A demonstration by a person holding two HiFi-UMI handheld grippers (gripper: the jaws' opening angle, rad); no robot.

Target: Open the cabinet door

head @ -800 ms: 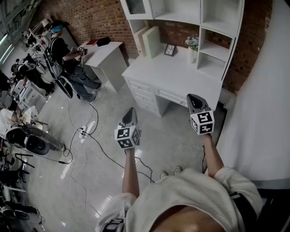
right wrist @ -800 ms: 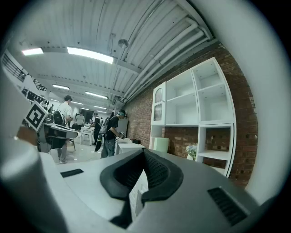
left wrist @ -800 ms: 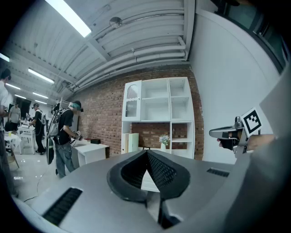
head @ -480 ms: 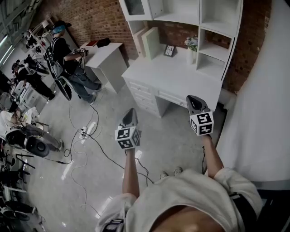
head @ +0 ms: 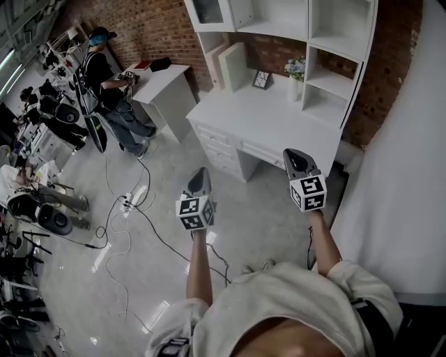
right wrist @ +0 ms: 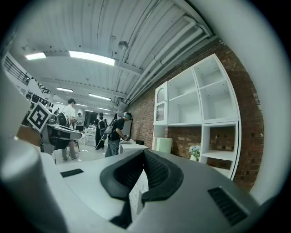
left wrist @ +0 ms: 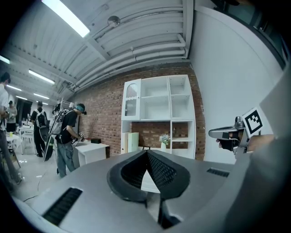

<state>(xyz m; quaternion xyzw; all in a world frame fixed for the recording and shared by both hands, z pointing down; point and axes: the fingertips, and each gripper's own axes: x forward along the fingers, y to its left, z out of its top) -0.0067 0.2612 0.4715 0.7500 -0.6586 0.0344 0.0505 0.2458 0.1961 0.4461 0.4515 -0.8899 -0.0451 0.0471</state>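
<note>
Both grippers up in open air, near side of the desk; cabinet door closed, untouched.

The left gripper [head: 202, 171] and right gripper [head: 293, 153] are held side by side in front of the person, above the floor [head: 261, 216], touching nothing. The left fingers [left wrist: 129, 170] are pressed together at the tips with nothing between them. The right fingers [right wrist: 157, 170] are likewise pressed together and empty. The cabinet door [head: 208, 11] has an arched glass pane and sits at the top left of the white shelf unit [head: 338, 42] that stands on the tabletop [head: 265, 122], well apart from both grippers. A vase of flowers [head: 296, 70] stands on the tabletop under the shelves. Far left, a person [head: 104, 73] stands at a small white table [head: 164, 80]. Cables [head: 129, 209] trail across the floor.
</note>
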